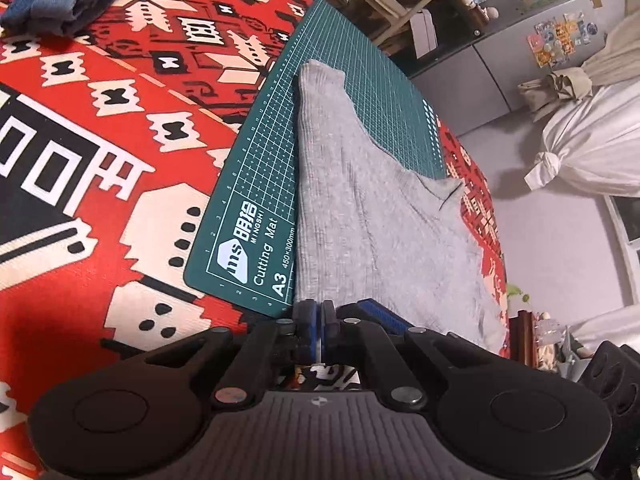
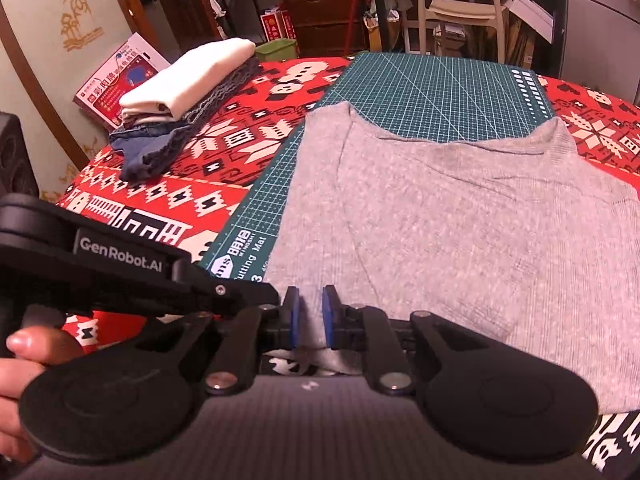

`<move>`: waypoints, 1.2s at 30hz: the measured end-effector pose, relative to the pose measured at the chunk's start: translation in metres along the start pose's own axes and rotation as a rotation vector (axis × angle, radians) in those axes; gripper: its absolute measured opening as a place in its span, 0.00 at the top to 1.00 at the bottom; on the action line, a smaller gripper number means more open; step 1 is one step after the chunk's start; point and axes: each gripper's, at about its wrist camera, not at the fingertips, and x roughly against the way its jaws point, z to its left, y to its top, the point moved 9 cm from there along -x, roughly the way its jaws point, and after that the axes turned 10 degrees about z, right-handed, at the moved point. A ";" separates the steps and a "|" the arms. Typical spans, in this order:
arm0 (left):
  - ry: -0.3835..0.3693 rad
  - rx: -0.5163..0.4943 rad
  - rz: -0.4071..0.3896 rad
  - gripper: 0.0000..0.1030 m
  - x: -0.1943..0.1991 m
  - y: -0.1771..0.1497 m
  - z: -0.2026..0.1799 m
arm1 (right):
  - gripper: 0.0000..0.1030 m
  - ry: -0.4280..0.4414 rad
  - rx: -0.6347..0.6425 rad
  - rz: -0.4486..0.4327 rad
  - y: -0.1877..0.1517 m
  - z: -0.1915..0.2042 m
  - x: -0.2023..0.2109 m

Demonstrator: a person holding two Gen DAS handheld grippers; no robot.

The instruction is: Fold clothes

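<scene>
Grey garment (image 2: 460, 216) lies across green cutting mat (image 2: 440, 92).

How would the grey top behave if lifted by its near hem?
The grey top would probably drape limply: it is thin ribbed knit lying in soft creases. It likely weighs little. It may slide on the smooth green cutting mat, dragging rather than holding shape.

A table under a red patterned cloth (image 2: 224, 152) carries a green cutting mat (image 2: 440, 92), a stack of folded clothes (image 2: 180, 96) and a grey garment (image 2: 460, 220) partly on the mat.
</scene>
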 end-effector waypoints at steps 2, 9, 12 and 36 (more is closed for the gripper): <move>0.013 -0.017 -0.005 0.97 0.001 -0.001 0.000 | 0.87 -0.004 0.008 -0.007 -0.001 0.000 0.000; 0.030 -0.041 0.002 0.98 0.003 -0.009 -0.004 | 0.87 -0.013 0.010 0.003 -0.008 0.001 0.006; 0.035 -0.047 0.003 0.98 0.002 -0.012 -0.003 | 0.87 -0.012 0.008 0.002 -0.012 0.000 0.008; 0.080 -0.092 0.009 0.97 0.010 -0.029 -0.005 | 0.87 -0.044 0.050 0.029 -0.040 0.003 0.017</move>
